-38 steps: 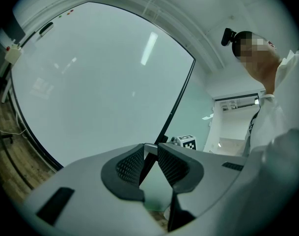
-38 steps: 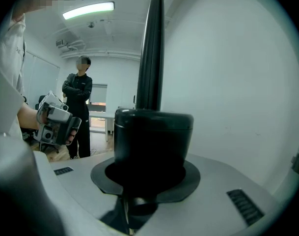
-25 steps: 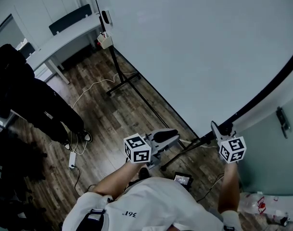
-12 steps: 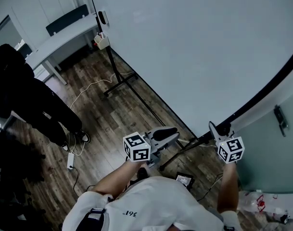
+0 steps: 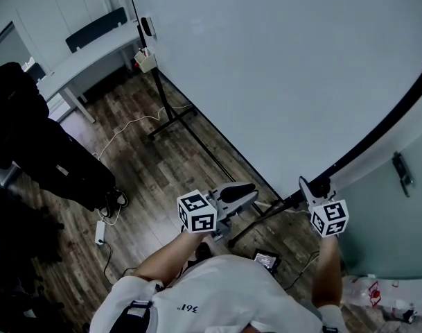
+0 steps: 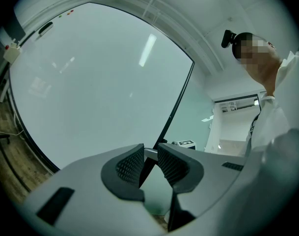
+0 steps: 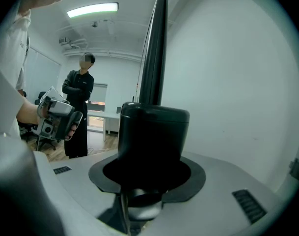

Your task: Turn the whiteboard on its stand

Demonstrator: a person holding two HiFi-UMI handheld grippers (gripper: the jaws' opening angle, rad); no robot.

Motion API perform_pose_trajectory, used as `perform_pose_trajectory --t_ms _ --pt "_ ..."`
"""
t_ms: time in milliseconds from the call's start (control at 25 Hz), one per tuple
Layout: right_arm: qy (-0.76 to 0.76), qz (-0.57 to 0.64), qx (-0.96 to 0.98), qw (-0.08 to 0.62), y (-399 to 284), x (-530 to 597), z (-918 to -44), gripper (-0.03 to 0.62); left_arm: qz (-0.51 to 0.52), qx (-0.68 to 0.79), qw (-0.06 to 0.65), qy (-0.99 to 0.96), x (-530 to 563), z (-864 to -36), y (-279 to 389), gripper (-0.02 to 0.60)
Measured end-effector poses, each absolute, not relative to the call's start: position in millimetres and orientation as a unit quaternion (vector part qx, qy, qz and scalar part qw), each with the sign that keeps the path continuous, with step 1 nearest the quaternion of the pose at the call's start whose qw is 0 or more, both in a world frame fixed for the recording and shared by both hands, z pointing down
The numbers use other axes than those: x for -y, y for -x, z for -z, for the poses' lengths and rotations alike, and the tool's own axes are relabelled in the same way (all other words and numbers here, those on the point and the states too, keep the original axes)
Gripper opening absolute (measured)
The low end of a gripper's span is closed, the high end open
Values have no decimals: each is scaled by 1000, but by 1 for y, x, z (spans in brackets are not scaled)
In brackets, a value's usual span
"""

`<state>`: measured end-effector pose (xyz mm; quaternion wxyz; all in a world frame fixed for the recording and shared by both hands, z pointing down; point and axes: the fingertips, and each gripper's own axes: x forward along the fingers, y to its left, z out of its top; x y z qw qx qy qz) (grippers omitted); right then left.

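The whiteboard [image 5: 280, 68] is on its stand [image 5: 170, 109] on the wood floor [image 5: 162, 165], and the right tool [image 5: 314, 186] is at its lower near corner. The tool's jaws stand round a black cap [image 7: 151, 132] at the foot of the dark frame edge [image 7: 155, 43]. Those jaws have just been opening with the cap between them. It is black against black pads, so I cannot tell whether they are pressing on it or have let go. The board's tilt looks the same as a second ago, so I judge the turn has not begun and this is a loosening or a regrip at the pivot. The left tool [image 5: 252, 194] hangs level and apart from the board, its jaws a narrow slit with nothing in them. Farther off, a person in black [image 5: 51, 151] stands with arms folded near a desk [image 5: 93, 54]. The pivot itself is hidden behind the cap, the stand's near foot is largely covered by the operator's arms, and the board's top and far side are cut off.
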<state>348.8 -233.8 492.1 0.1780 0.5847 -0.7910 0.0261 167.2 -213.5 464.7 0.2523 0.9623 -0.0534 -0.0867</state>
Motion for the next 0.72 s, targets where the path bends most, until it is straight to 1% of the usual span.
perform_pose_trajectory --t_ms 240,720 --pt "-597 -25 784 166 -351 231 -489 225 88 50 251 -963 215 -463 -167 74" --pt "-620 -30 771 144 -361 209 -484 230 87 49 254 -962 210 -462 -168 74"
